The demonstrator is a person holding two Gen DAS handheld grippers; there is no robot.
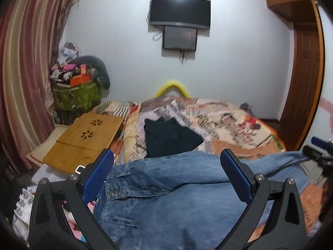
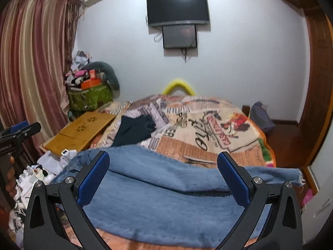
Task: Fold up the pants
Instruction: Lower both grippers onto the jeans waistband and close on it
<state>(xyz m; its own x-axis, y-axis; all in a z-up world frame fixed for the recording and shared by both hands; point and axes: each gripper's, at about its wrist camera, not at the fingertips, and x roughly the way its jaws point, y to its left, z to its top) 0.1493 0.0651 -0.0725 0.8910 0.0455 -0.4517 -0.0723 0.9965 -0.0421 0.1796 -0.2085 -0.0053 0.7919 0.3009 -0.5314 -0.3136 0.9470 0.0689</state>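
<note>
Blue jeans (image 1: pixel 166 187) lie across the near end of the bed, waistband and pocket to the left, legs running right. In the right wrist view the legs (image 2: pixel 166 191) lie one over the other, frayed hem at the right. My left gripper (image 1: pixel 166 162) is open and empty above the waist end. My right gripper (image 2: pixel 164 166) is open and empty above the legs. The right gripper also shows at the right edge of the left wrist view (image 1: pixel 318 150), and the left gripper at the left edge of the right wrist view (image 2: pixel 18 134).
A dark garment (image 1: pixel 168 137) lies on the printed bedspread (image 1: pixel 239 123) beyond the jeans. A wooden lap tray (image 1: pixel 83 139) sits at the bed's left. A green bag with clutter (image 1: pixel 77 95), curtains (image 1: pixel 25 62), a wall TV (image 1: pixel 180 10) and a wooden wardrobe (image 1: pixel 303 83) surround the bed.
</note>
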